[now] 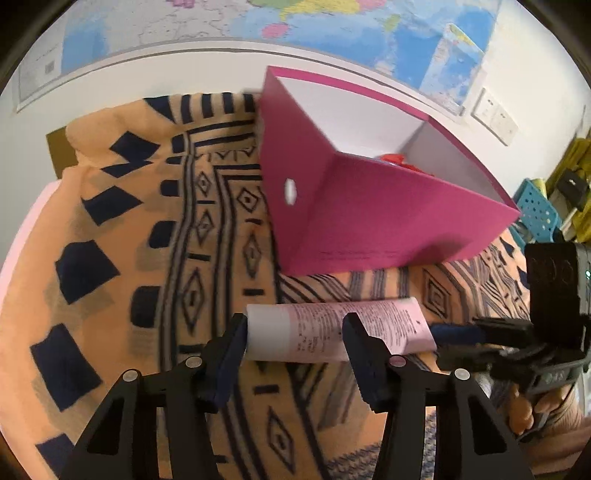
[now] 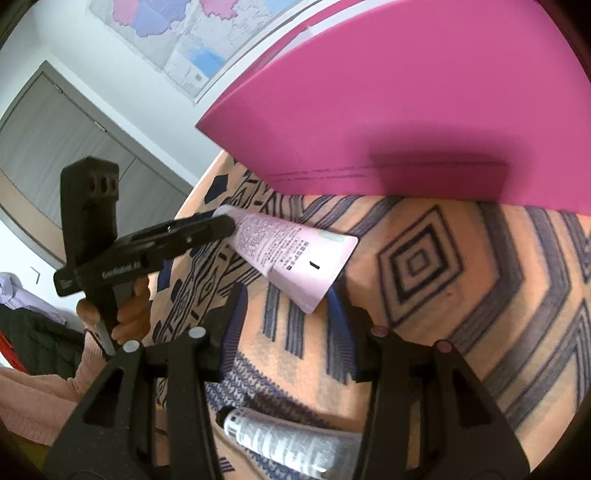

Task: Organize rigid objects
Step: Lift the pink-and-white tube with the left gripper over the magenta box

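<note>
A pink and white tube lies on the patterned cloth in front of a magenta box. My left gripper is open, its fingers on either side of the tube's white cap end. My right gripper is open, its fingertips around the tube's flat crimped end. The right gripper also shows at the right of the left wrist view. The left gripper shows in the right wrist view at the tube's cap end. Something red lies inside the box.
An orange cloth with dark geometric patterns covers the surface. A second grey and white tube lies on the cloth below my right gripper. A wall map hangs behind the box. A teal perforated stool stands at the right.
</note>
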The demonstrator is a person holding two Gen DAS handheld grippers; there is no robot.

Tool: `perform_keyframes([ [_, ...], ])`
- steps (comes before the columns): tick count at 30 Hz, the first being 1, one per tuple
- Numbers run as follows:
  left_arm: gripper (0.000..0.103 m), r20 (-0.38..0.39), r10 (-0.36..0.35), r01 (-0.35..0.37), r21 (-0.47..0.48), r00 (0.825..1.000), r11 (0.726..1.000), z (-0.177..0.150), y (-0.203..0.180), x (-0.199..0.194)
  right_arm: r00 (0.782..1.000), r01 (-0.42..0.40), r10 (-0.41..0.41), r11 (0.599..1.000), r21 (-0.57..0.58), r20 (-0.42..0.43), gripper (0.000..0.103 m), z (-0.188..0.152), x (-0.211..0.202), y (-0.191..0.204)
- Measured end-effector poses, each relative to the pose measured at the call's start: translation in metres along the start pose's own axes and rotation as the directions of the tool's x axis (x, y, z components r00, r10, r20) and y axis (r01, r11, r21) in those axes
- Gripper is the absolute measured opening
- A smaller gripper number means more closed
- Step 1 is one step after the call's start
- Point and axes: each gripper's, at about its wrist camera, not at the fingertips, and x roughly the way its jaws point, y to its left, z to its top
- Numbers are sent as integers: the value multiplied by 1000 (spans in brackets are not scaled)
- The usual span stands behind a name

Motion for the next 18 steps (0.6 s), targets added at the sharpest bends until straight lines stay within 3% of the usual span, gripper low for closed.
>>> perform_keyframes([
  [11,53,-26,-96,98,67,995,993,-13,-45,9,993,98,-101,994,49,66,48,-2,-40,-27],
  [18,53,-25,-87,89,57,996,994,-15,-46,8,990,100,-108,991,89,92,48,-6,-47,-42],
])
